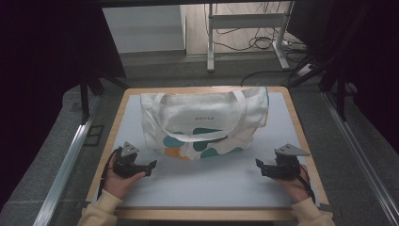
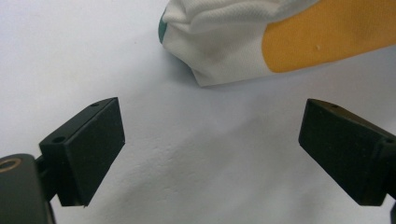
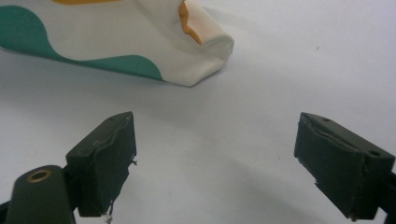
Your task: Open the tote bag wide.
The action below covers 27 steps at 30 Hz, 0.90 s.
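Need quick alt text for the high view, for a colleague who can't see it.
A white tote bag with teal and orange shapes lies flat on a grey-topped table. A person's hands hold the open left tongs and right tongs near it, both empty.

wood-edged table (image 1: pixel 301 129), tote bag (image 1: pixel 207 117) lying flat

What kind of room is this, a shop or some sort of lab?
Probably a lab or recording workspace: dark curtains flank a small table, loose cables trail across the floor, and a tote bag lies laid out.
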Each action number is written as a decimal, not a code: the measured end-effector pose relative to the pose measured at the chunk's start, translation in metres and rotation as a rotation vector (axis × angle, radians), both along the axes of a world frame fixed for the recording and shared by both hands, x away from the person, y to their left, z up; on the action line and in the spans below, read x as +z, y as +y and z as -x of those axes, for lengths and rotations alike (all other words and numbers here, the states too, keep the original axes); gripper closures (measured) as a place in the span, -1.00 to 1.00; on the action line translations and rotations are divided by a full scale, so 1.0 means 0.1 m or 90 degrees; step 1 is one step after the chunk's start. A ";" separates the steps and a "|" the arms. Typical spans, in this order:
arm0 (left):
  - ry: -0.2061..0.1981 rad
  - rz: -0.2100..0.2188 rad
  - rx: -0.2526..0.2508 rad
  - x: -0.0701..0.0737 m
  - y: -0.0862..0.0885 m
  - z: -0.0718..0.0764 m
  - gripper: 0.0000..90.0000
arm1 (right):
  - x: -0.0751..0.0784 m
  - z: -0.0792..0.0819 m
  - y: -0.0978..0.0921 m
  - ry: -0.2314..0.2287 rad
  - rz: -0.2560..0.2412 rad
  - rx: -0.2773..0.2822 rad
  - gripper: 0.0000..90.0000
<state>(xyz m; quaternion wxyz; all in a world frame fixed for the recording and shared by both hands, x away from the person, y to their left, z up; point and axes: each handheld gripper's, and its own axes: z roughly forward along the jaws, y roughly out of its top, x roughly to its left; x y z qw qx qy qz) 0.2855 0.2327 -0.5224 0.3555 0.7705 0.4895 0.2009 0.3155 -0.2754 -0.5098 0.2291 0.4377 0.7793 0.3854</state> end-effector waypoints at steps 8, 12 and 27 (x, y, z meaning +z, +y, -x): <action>-0.043 0.020 0.013 0.07 0.03 0.12 -0.66 | 0.00 -0.02 0.03 -0.014 0.002 0.013 -0.60; -0.042 0.020 0.017 0.08 0.05 0.16 -0.60 | 0.02 -0.01 0.06 -0.019 0.004 0.026 -0.56; -0.042 0.033 0.023 0.11 0.05 0.04 -0.57 | 0.06 0.01 -0.06 -0.012 -0.012 0.012 -0.52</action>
